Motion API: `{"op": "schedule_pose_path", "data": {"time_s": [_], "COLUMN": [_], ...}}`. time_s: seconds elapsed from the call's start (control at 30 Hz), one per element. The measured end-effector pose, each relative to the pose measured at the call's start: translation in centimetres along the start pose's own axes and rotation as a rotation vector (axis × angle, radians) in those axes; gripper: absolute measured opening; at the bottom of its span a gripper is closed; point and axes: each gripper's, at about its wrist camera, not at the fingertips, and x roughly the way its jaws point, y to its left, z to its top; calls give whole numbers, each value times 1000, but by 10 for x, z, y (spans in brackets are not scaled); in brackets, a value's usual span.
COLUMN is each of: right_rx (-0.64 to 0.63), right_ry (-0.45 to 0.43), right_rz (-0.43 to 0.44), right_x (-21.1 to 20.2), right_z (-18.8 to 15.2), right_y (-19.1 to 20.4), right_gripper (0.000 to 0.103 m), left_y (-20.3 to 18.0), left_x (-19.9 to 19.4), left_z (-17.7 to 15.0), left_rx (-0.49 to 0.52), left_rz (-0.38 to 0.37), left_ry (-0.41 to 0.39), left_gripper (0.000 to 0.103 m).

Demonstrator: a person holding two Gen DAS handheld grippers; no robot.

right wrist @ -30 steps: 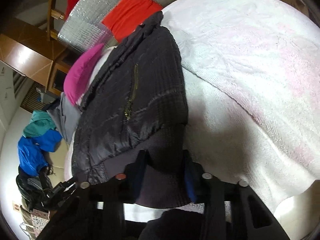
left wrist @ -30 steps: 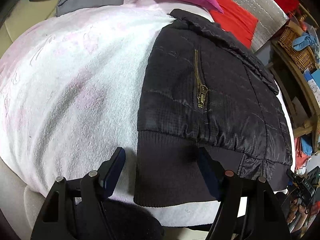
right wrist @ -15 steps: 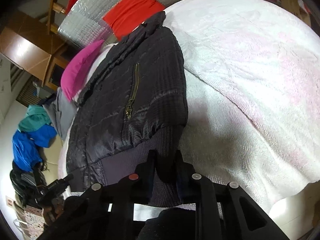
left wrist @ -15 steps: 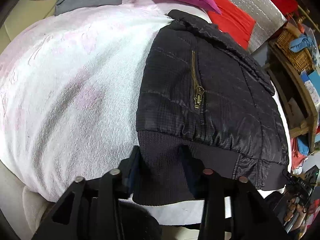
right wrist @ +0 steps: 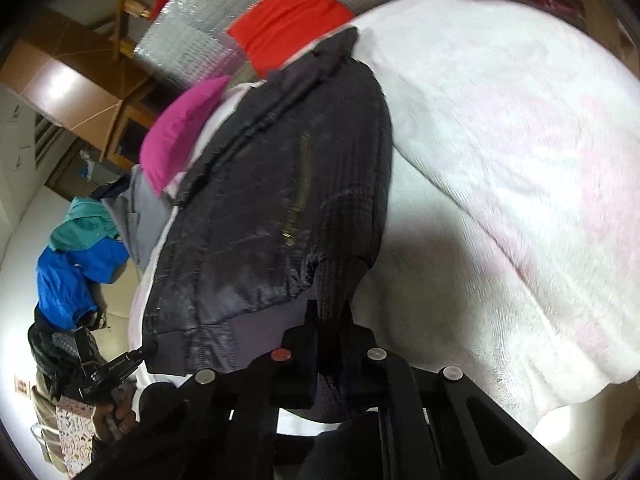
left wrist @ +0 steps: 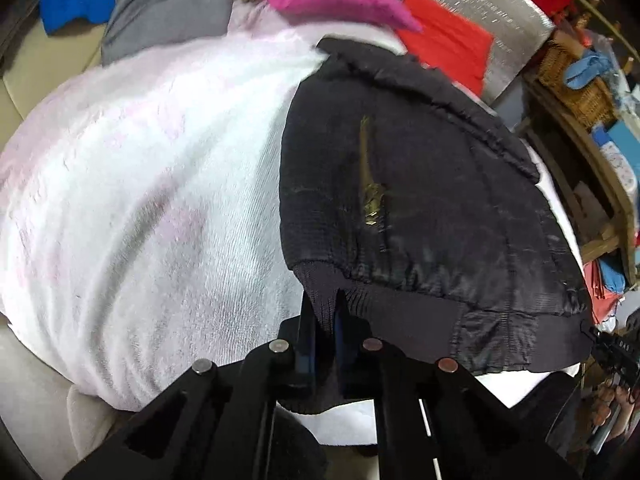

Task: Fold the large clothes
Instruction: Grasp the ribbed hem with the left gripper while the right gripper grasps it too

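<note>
The black jacket lies flat on a white fleece blanket that covers a soft surface, probably a bed or a sofa, with its collar at the far side and its ribbed hem at the near edge. It looks padded and rather bulky but not heavy, and its shiny quilted shell will probably slide easily on itself, so a fold may slip open. The knitted hem is the better place to hold, because it is thick, elastic and not slippery. The left gripper has its jaws clenched on the left corner of this hem, and the right gripper has its jaws clenched on the other corner, so the cloth is pinched into a small ridge at each place. Both grippers point forward and down at the near edge of the jacket, one at each end of the hem. This seems a good pose for carrying the hem toward the collar.
</note>
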Motion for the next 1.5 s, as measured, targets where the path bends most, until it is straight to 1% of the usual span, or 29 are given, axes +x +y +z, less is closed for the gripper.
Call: {"op": "schedule_pose_path", "data": {"time_s": [0.13, 0.27, 0.3, 0.33, 0.4, 0.43, 0.47, 0.5, 0.53, 0.57, 0.6, 0.7, 0.73, 0.77, 0.8, 0.83, 0.9, 1.0, 1.1, 1.17, 1.3, 1.43, 1.5], "right_rx": [-17, 28, 39, 54, 87, 87, 77, 66, 64, 68, 70, 69, 62, 56, 53, 48, 38, 16, 2, 4, 38, 84, 85], "right_ry": [17, 51, 52, 47, 39, 24, 7, -5, -9, -8, 0, 68, 78, 92, 95, 98, 97, 85, 71, 70, 80, 108, 110], "right_rz": [-6, -9, 0, 16, 32, 29, 20, 10, 3, 0, 2, 40, 44, 34, 33, 40, 53, 81, 102, 114, 138, 134, 132], "right_x": [-10, -10, -9, -8, -8, -9, -9, -9, -8, -5, -1, 19, 22, 25, 27, 27, 23, 9, -4, -10, -17, -5, -2], "right_z": [-7, -23, -26, -26, -23, -21, -18, -15, -13, -11, -9, -9, -11, -12, -13, -12, -11, -8, -10, -15, -28, -35, -35], "right_y": [3, -14, -19, -23, -30, -30, -28, -26, -26, -26, -26, -22, -19, -17, -17, -15, -11, -3, 4, 5, -6, -21, -22], "right_gripper": [8, 8, 8, 11, 14, 19, 28, 35, 53, 64, 64, 62, 45, 23, 19, 12, 10, 10, 9, 9, 9, 9, 9], "left_y": [-2, 5, 8, 12, 21, 24, 26, 26, 25, 23, 21, 14, 10, 9, 8, 7, 10, 8, 5, 8, 14, 23, 24], "left_x": [-20, -19, -16, -12, -6, -4, -4, -4, -6, -5, -3, 10, 15, 17, 18, 18, 14, -3, -22, -29, -33, -17, -13], "left_z": [-8, -24, -27, -25, -21, -19, -16, -12, -11, -9, -9, -9, -12, -13, -14, -15, -15, -12, -15, -19, -31, -34, -35], "left_rx": [13, -8, -16, -34, -96, -121, -138, -141, -128, -119, -111, -81, -73, -66, -49, -37, -42, -40, -20, -28, -38, -56, -50], "left_rz": [-14, -18, -20, -31, -55, -67, -68, -61, -46, -31, -33, -53, -53, -40, -6, 7, -25, -59, -67, -78, -83, -75, -61], "left_ry": [-28, 6, 20, 32, 47, 51, 49, 33, 18, 11, 14, 65, 74, 78, 80, 86, 83, 45, 10, 4, 13, 67, 72], "left_gripper": [8, 8, 8, 11, 14, 18, 22, 35, 47, 51, 55, 55, 54, 46, 18, 12, 9, 8, 8, 8, 8, 8, 8]}}
